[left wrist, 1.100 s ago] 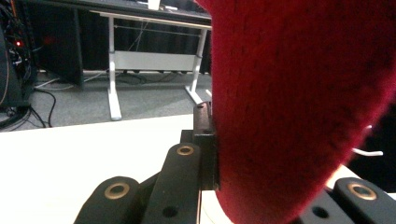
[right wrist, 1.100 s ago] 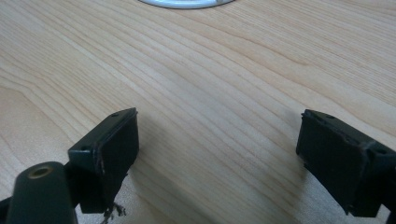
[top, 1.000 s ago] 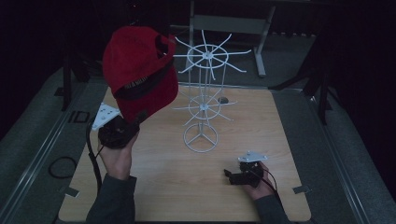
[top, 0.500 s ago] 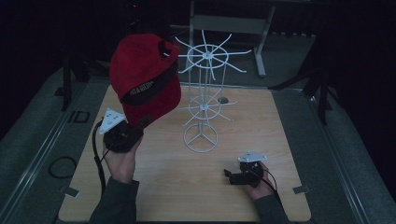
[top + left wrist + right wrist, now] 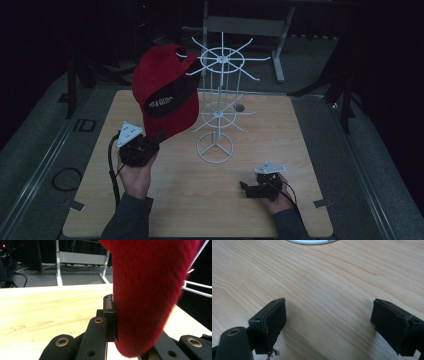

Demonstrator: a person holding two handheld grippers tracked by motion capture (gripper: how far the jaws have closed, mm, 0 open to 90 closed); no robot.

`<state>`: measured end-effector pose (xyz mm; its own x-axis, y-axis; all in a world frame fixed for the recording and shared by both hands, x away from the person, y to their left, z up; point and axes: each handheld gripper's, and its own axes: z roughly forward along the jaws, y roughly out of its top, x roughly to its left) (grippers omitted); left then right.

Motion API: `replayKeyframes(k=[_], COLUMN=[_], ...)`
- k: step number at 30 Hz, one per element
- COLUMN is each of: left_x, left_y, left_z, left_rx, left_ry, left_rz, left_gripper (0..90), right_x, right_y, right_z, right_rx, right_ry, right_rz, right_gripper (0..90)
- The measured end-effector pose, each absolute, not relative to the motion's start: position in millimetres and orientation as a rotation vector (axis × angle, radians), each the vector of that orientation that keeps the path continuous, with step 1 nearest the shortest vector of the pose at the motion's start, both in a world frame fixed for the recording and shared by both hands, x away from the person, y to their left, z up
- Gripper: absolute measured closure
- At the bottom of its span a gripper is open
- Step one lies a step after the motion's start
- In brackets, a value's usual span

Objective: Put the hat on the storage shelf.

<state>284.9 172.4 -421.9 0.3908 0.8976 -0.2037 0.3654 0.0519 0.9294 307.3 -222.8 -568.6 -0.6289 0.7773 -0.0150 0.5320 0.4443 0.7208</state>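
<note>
Left gripper (image 5: 159, 136), clamped on the red fabric baseball cap's (image 5: 165, 90) brim, holds it at ten o'clock of the white wire hat stand (image 5: 218, 107); right gripper (image 5: 246, 187) gapes idle.

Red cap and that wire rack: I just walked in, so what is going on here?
A person holds a gripper in each hand at a wooden table. The left gripper is clamped on a red cap, holding it up against the top ring of a white wire rack. The right gripper rests low on the table, jaws open and empty.
</note>
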Motion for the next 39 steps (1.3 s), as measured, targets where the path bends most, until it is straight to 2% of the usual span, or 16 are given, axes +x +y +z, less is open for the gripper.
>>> replayKeyframes(k=[13, 29, 32, 34, 35, 36, 39], left_x=[288, 288, 287, 286, 286, 286, 285], left_y=[166, 165, 166, 168, 168, 169, 173], left_z=[-445, -452, -453, -453, -453, -454, -454], left_rx=[1.567, 1.62, 1.633, 1.639, 1.641, 1.64, 1.637], left_ry=[1.21, 1.207, 1.207, 1.202, 1.202, 1.205, 1.218], left_rz=[0.577, 0.586, 0.591, 0.592, 0.595, 0.596, 0.61], left_gripper=[85.0, 81.8, 79.1, 72.7, 72.7, 67.9, 63.5], right_x=[307, 307, 307, 307, 307, 307, 307], right_y=[-223, -223, -223, -223, -223, -223, -223], right_z=[-569, -569, -569, -569, -569, -569, -569], right_rx=[1.117, 1.116, 1.116, 1.115, 1.115, 1.115, 1.116], right_ry=[2.356, 2.356, 2.356, 2.357, 2.357, 2.357, 2.356], right_rz=[0.994, 0.994, 0.993, 0.993, 0.993, 0.993, 0.994], right_gripper=[12.9, 12.9, 12.9, 12.9, 12.9, 12.9, 12.9])
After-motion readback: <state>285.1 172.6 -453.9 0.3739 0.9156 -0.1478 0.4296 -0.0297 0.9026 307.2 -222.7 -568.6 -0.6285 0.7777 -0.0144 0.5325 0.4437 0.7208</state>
